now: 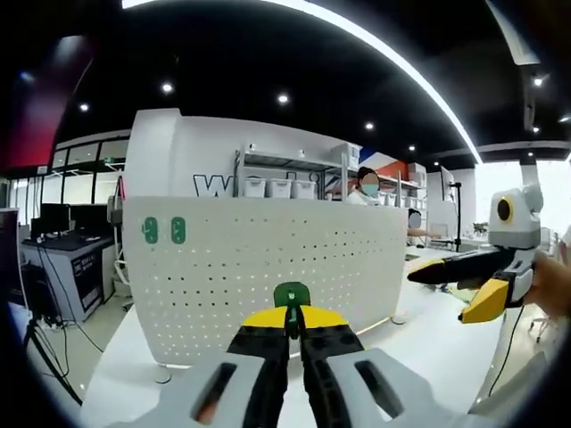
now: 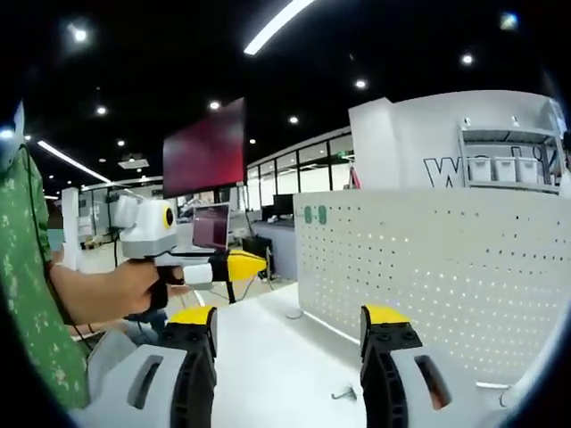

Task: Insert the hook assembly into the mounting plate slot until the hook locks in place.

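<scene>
Green hook seemingly pinched at left gripper tips

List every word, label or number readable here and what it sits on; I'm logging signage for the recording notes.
"W...", large dark letters on the white wall behind the pegboard, the rest cut off by the shelf.
"wo...", the same lettering in the right gripper view, cut off by the shelf.
Two green tags at the pegboard's upper corner: too small to read.
Monitor screens: blurred, unreadable.
</scene>
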`<action>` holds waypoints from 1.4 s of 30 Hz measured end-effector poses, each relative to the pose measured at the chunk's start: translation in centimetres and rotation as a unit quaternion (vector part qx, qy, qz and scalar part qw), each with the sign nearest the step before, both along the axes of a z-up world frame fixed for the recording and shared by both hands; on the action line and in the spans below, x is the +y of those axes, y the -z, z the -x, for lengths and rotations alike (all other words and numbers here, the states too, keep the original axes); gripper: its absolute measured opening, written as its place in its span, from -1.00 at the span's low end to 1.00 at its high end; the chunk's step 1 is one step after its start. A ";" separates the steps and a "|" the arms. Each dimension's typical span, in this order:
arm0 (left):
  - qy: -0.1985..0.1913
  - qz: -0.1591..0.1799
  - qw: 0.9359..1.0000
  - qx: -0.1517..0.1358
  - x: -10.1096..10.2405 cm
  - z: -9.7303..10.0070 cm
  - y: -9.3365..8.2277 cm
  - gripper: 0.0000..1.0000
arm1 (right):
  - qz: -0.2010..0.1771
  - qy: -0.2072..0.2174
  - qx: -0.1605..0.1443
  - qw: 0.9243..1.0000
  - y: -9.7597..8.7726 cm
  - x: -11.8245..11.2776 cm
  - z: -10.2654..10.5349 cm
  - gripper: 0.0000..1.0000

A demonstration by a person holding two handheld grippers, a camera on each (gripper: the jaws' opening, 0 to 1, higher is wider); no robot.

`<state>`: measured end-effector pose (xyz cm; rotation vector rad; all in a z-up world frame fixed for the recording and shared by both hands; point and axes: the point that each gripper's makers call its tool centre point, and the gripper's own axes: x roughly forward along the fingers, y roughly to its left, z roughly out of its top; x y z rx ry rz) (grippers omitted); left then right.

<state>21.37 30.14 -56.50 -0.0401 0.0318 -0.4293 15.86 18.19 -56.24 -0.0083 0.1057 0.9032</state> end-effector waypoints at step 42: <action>-0.083 -0.026 0.994 -0.067 4.0 -12.1 -7.1 -0.94 | 0.024 0.047 -0.007 0.999 -2.5 -4.3 -0.5 0.36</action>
